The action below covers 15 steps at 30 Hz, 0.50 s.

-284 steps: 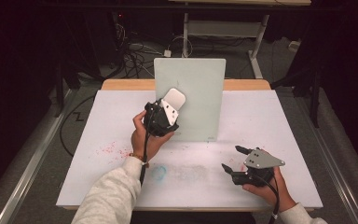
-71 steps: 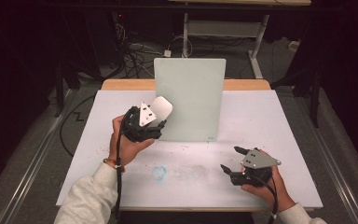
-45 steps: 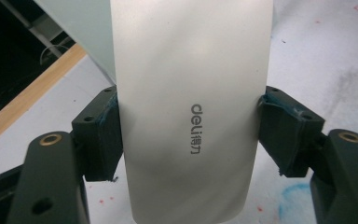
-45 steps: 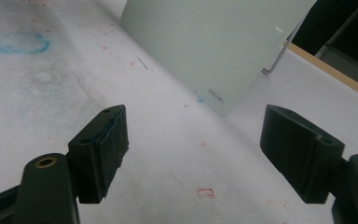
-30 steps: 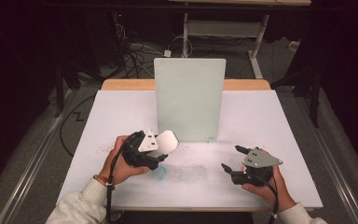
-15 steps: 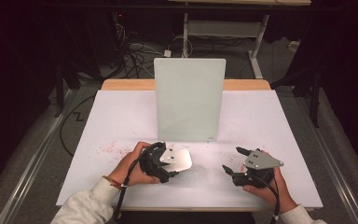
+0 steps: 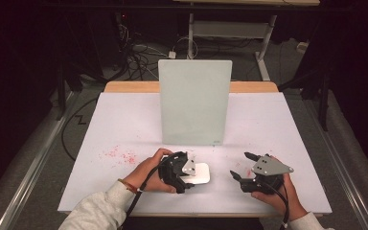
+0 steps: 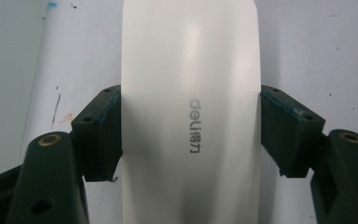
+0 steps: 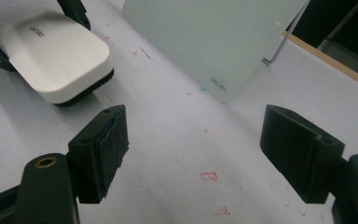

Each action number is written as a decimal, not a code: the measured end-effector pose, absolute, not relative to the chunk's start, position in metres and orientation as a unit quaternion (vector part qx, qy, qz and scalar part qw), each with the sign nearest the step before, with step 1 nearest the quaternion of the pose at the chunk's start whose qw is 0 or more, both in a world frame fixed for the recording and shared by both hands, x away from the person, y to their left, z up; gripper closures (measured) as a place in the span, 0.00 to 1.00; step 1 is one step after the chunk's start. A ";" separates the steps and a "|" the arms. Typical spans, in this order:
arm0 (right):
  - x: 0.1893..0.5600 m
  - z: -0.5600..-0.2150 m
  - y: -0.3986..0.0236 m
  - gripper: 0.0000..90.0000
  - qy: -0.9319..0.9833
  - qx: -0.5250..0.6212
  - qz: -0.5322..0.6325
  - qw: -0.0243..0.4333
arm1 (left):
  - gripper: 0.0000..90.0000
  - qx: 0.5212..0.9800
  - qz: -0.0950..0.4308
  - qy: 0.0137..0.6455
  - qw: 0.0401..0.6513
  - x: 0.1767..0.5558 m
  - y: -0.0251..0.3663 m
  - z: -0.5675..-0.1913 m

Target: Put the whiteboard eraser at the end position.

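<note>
On white table (image 7: 124,129) flecked with red marks, dark room behind, left gripper (image 7: 184,172) clamping white eraser (image 7: 199,173), right gripper (image 7: 242,167) jaws wide, upright pale board (image 7: 195,100).

Item count: 1 white eraser (image 7: 197,173), 1 upright glass board (image 7: 194,101), 1 table (image 7: 124,124), 2 grippers: left gripper (image 7: 184,175), right gripper (image 7: 242,167).

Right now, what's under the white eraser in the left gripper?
The eraser sits flat on the white table; a dark pad strip shows along its lower edge. The left gripper fingers clamp its sides. The tabletop beneath it is covered.
</note>
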State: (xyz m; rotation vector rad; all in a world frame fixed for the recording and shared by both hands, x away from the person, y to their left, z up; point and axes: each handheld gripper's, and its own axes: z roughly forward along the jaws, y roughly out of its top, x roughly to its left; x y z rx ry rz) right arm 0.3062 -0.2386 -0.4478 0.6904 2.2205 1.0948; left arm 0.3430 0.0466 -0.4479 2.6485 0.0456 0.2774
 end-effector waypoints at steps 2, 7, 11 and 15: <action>0.306 -0.448 -0.238 0.26 0.829 0.258 0.409 0.281 | 0.31 0.962 0.098 0.022 0.255 0.342 0.047 -0.448; 0.307 -0.448 -0.238 0.26 0.830 0.257 0.409 0.281 | 0.27 0.950 0.105 0.034 0.292 0.341 0.053 -0.439; 0.306 -0.447 -0.238 0.26 0.829 0.256 0.409 0.282 | 0.25 0.943 0.112 0.047 0.309 0.342 0.053 -0.437; 0.305 -0.446 -0.238 0.26 0.827 0.255 0.412 0.284 | 0.24 0.930 0.131 0.060 0.338 0.341 0.056 -0.432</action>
